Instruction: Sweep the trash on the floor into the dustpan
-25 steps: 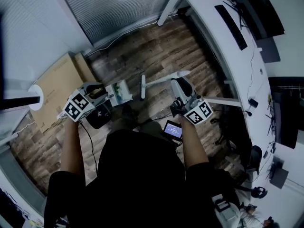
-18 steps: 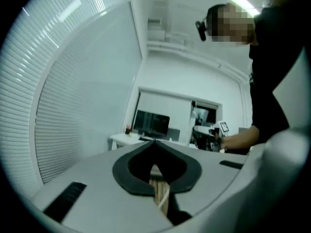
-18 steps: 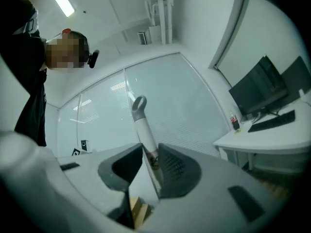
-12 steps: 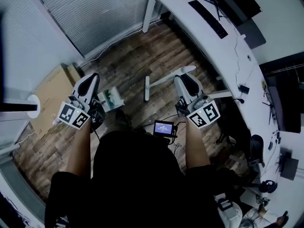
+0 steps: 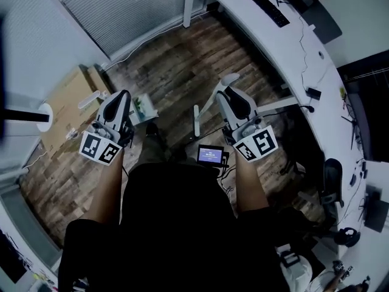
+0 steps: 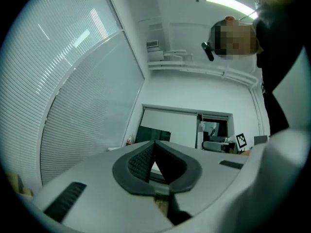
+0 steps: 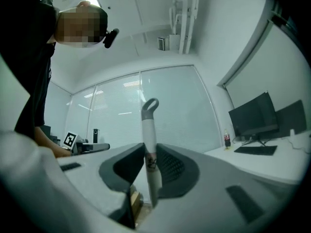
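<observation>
My right gripper (image 5: 221, 96) (image 7: 148, 152) is shut on the white broom handle (image 7: 148, 130), which stands nearly upright between the jaws with its hanging loop on top. In the head view the handle runs down to the white broom head (image 5: 196, 120) on the wooden floor. My left gripper (image 5: 121, 97) (image 6: 154, 144) is shut, and I see nothing between its jaws. It points away from me, level, beside the pale green dustpan (image 5: 143, 107) on the floor to its right. I cannot make out any trash.
A flat cardboard box (image 5: 68, 117) leans at the left by a white round stand base (image 5: 45, 115). A long white desk (image 5: 285, 38) with a keyboard and cables curves along the right. A window wall with blinds (image 5: 121, 8) closes the far side. A small screen (image 5: 211, 155) hangs at my waist.
The left gripper was open and aimed at the dustpan; it has shut, swung to point away and lifted. The right gripper rose with the broom, whose head slid a little right.
</observation>
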